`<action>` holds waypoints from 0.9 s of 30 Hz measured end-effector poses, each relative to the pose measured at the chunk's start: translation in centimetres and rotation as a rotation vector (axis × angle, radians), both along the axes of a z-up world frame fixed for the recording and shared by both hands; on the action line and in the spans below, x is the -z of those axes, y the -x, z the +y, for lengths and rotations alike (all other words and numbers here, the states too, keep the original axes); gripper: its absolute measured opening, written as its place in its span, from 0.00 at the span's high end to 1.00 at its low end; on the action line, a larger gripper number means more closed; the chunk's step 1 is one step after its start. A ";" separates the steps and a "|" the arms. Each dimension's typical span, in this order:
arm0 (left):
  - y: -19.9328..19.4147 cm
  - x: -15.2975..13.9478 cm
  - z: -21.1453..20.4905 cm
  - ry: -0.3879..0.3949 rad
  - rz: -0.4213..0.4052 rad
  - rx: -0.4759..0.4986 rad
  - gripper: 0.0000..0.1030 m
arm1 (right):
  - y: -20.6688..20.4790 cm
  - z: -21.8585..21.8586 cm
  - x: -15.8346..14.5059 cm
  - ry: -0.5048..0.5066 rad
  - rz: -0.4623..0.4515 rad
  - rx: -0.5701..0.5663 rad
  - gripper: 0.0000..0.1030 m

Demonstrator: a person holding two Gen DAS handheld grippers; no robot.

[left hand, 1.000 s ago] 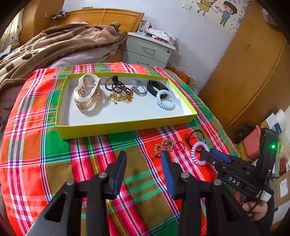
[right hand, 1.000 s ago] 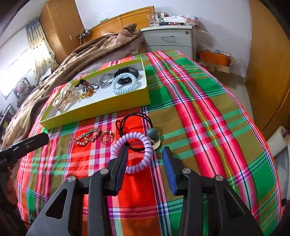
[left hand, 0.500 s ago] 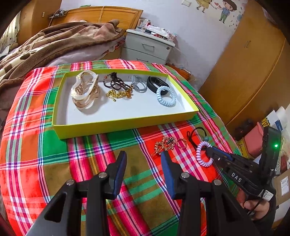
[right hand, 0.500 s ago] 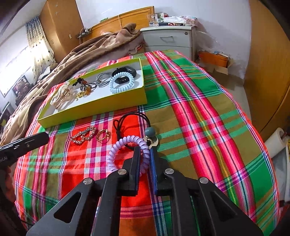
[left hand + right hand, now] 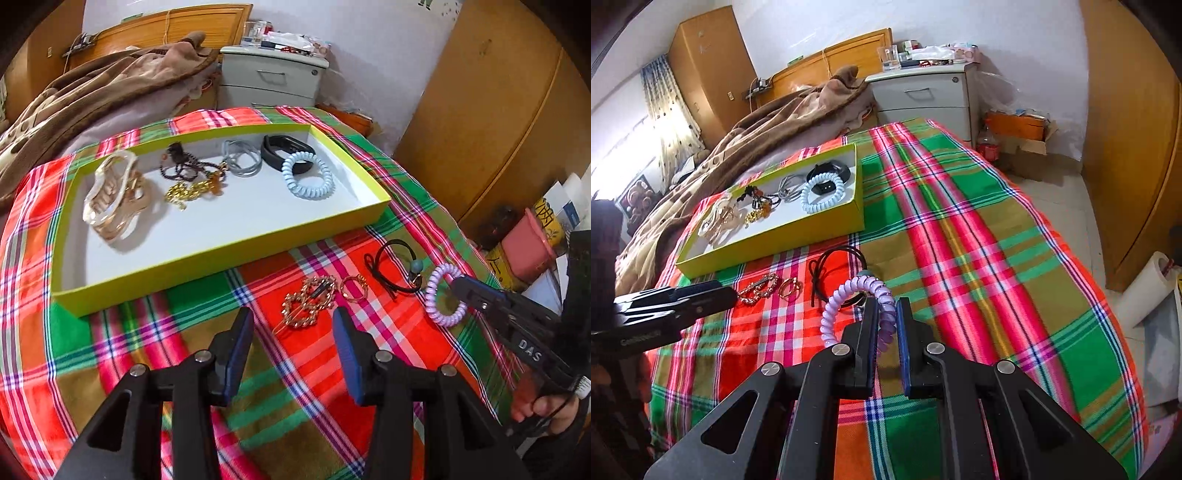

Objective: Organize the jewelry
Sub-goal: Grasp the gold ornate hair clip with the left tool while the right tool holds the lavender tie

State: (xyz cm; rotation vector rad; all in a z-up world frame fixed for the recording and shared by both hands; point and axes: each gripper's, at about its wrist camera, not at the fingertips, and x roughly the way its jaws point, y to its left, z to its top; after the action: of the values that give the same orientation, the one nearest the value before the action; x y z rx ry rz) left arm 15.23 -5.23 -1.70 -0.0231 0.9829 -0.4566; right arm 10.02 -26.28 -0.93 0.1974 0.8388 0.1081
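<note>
A purple spiral hair tie (image 5: 846, 291) is lifted off the plaid cloth, and my right gripper (image 5: 887, 310) is shut on its near side. In the left wrist view the same purple tie (image 5: 439, 295) hangs from the right gripper (image 5: 461, 286). My left gripper (image 5: 291, 325) is opening with nothing between its jaws. A gold hair clip (image 5: 308, 304) lies on the cloth just beyond its tips. Gold rings (image 5: 352, 286) and a black hair tie (image 5: 391, 266) lie to the right of the clip. The yellow-green box (image 5: 221, 258) holds several pieces, among them a light blue spiral tie (image 5: 308, 177).
A brown blanket (image 5: 92, 96) is heaped behind the box. A grey nightstand (image 5: 269, 77) stands at the back, with wooden wardrobe doors (image 5: 498, 110) to the right. Past the cloth's right edge (image 5: 1108, 295), bags and boxes (image 5: 528, 243) sit on the floor.
My right gripper has shut on the purple spiral tie and raised it off the cloth. My left gripper has moved closer to the gold clip, and its jaws stand wider.
</note>
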 end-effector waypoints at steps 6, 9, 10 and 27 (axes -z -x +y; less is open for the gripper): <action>-0.7 0.7 -1.7 -0.114 -0.013 0.056 0.55 | 0.1 -0.8 -0.2 -0.017 -0.010 0.012 0.90; -1.0 0.9 -2.2 -0.132 -0.010 0.077 0.55 | 0.1 -0.7 -0.4 -0.021 -0.019 0.005 0.90; -1.2 1.0 -2.4 -0.143 -0.012 0.079 0.55 | 0.0 -0.7 -0.5 -0.021 -0.020 0.003 0.90; -2.6 1.2 -4.0 -0.219 -0.041 0.121 0.58 | -0.2 -1.1 -0.5 -0.045 -0.032 0.003 0.90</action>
State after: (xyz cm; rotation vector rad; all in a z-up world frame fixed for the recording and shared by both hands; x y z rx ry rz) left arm 17.80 -9.19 -2.87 0.2431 0.9932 -0.4558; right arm 10.26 -27.39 -0.42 0.2383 0.8045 0.1270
